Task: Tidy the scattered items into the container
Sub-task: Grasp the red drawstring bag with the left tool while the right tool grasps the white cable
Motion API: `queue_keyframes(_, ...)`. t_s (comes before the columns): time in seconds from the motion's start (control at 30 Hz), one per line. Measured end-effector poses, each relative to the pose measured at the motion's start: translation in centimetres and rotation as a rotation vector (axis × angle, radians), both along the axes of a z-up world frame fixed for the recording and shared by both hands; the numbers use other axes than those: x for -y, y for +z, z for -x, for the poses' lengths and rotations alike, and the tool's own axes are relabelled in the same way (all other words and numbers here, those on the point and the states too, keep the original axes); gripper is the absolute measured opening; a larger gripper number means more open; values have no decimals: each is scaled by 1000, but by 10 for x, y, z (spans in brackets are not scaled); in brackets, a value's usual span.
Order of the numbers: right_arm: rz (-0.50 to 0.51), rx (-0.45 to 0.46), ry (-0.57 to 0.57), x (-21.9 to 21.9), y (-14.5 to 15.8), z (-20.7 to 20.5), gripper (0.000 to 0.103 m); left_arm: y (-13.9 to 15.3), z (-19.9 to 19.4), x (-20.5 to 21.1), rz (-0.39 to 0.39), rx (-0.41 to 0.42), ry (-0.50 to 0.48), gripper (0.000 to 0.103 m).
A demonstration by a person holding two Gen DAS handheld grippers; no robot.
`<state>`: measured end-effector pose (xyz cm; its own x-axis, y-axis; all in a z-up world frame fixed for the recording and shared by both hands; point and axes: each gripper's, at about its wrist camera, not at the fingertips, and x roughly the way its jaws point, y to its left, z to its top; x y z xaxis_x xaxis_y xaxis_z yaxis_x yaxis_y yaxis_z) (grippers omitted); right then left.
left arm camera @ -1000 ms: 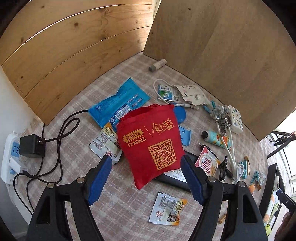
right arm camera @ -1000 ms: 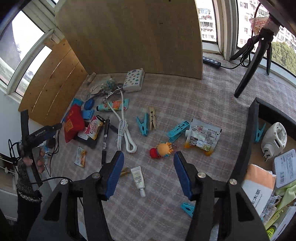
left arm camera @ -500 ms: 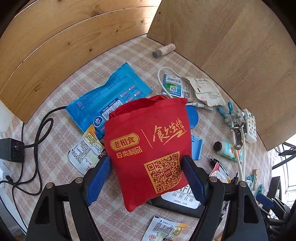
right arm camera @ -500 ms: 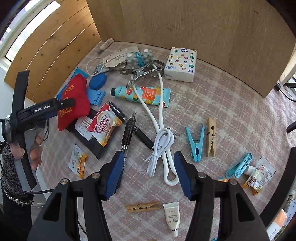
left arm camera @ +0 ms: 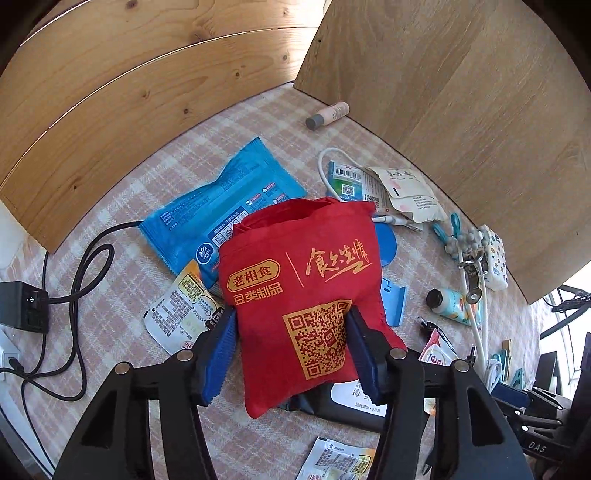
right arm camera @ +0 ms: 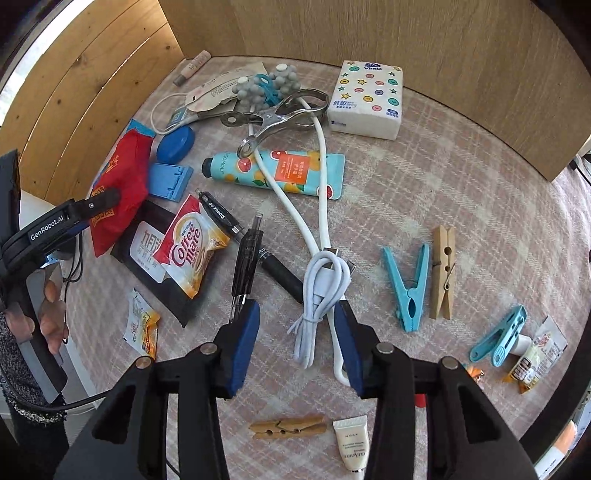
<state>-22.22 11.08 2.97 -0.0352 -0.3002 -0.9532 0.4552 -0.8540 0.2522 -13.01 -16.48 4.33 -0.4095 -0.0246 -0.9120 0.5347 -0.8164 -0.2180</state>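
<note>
A red cloth pouch with gold print and a QR code lies on other packets. My left gripper straddles its lower half with both blue pads against its sides, closing on it. The pouch also shows in the right wrist view with the left gripper on it. My right gripper is open, and a coiled white cable lies between its fingers on the cloth. No container shows in either current view.
Around the pouch lie a blue wipes pack, sachets, a black packet and a black power cord. Near the right gripper lie pens, a hand-cream tube, a tissue pack, clothespins and wooden panels.
The left gripper moved forward over the red pouch and its jaws narrowed onto it. The right gripper moved forward and down from the red toy to the white cable, jaws narrowing somewhat.
</note>
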Motion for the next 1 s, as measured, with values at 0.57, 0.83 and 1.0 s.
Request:
queue_keyframes(0.57, 90, -51, -35, -24, 24, -6, 4, 20, -20, -1, 28, -48, -8, 46)
queue_keyframes(0.83, -102, -98, 94, 18, 3, -21, 27, 10, -18, -10, 8, -36, -22, 46)
queue_keyframes(1.0, -139, -71, 106, 21, -14, -20, 21, 10, -17, -13, 6, -42, -32, 46)
